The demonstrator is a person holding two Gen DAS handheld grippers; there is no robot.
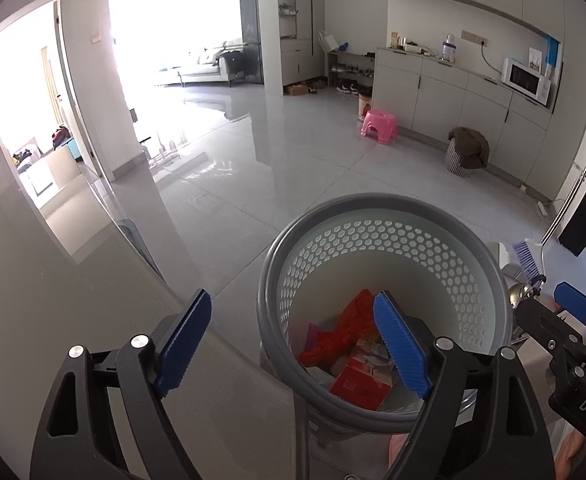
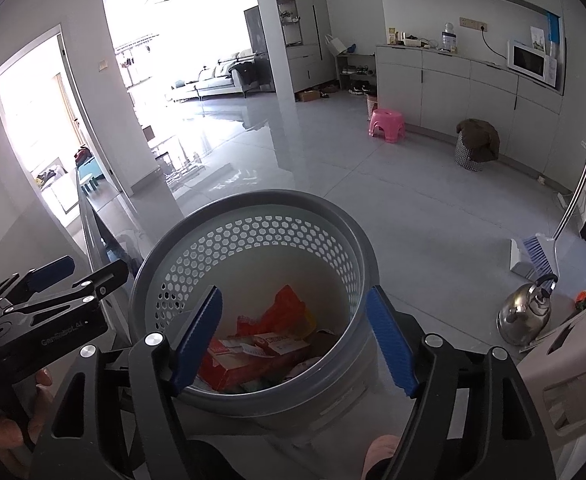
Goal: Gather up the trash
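Glossy grey tile floor [image 2: 413, 216] — pink stool [image 2: 387, 120], cloth-draped basket [image 2: 475, 146], perforated waste bin [image 2: 253, 236], steel kettle [image 2: 527, 314].

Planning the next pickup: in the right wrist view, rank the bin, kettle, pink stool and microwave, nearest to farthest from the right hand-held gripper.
1. Bin, directly ahead, below.
2. Kettle, right.
3. Pink stool, across the floor.
4. Microwave, far counter.

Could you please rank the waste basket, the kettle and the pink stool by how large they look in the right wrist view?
1. waste basket
2. kettle
3. pink stool, though it stands much farther off, so its true rank is unsure.
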